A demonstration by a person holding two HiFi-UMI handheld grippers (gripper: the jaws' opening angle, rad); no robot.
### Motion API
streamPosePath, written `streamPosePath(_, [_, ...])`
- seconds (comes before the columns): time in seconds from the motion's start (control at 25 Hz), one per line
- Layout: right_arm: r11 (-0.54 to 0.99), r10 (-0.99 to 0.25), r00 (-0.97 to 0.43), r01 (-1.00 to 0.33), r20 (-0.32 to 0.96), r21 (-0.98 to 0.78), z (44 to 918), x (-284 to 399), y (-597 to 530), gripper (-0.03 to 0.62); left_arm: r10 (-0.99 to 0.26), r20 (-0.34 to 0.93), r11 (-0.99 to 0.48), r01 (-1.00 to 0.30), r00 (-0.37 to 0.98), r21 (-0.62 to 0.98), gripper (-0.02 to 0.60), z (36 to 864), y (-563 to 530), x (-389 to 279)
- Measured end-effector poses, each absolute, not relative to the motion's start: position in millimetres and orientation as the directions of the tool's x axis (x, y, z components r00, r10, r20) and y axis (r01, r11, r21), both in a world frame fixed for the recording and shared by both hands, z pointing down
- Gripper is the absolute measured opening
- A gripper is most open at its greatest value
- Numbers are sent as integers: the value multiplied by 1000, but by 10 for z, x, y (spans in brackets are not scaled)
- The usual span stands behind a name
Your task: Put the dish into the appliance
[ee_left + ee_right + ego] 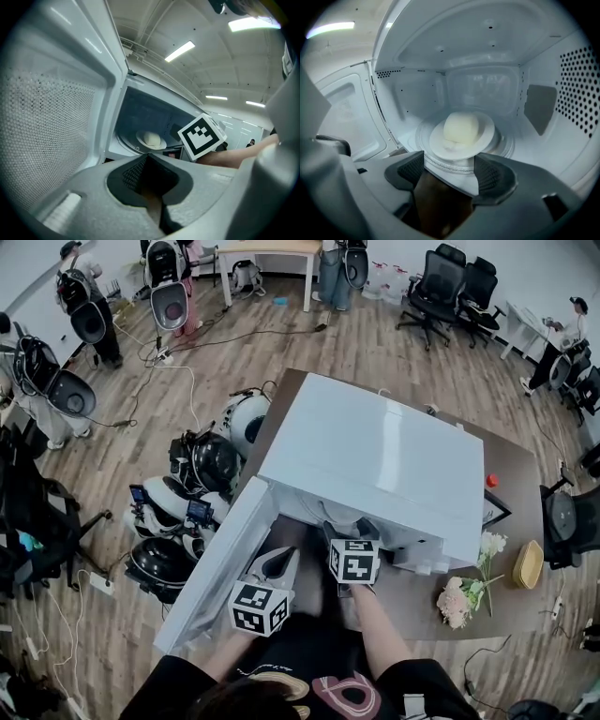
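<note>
The dish (461,131), a white plate with a pale round bun on it, rests on the glass turntable (508,146) inside the white microwave (375,456). My right gripper (450,171) is at the cavity's mouth, just in front of the plate. It is open, and only the turntable's rim shows between its pads. In the head view its marker cube (353,561) sits at the oven's opening. My left gripper (149,159) is shut and empty, next to the swung-out door (220,568). From there the dish (151,139) shows inside the oven.
The microwave stands on a brown table (511,470). On the table to its right lie a flower bunch (464,596), a yellow bowl (528,563) and a small red object (491,480). Several robot bodies (202,465) crowd the floor at the left.
</note>
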State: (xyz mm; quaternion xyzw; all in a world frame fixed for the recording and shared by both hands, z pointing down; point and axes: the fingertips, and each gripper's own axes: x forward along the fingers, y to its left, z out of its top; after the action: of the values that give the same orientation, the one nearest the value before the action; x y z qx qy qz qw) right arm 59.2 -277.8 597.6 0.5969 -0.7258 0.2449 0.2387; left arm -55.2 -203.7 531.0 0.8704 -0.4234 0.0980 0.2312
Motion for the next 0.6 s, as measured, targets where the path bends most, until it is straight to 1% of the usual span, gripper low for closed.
streamPosePath(0.16, [177,-723,-136,-984,678,-8,5998,601,-2758,327,-694,367,-532,-785,619,319,9,5308,-2035,-559])
streamPosePath(0.28, [177,-720,-122,-984,684,10,6008,597,-2750,327,-692,368,-533,-784,621,319,9,5314,-2028,-556])
streamPosePath(0.6, [165,-717,-129,-986,685,-12,5999,612,-2728,327,-699,370,-523,-791,612,318,9,5336,-2047,-585])
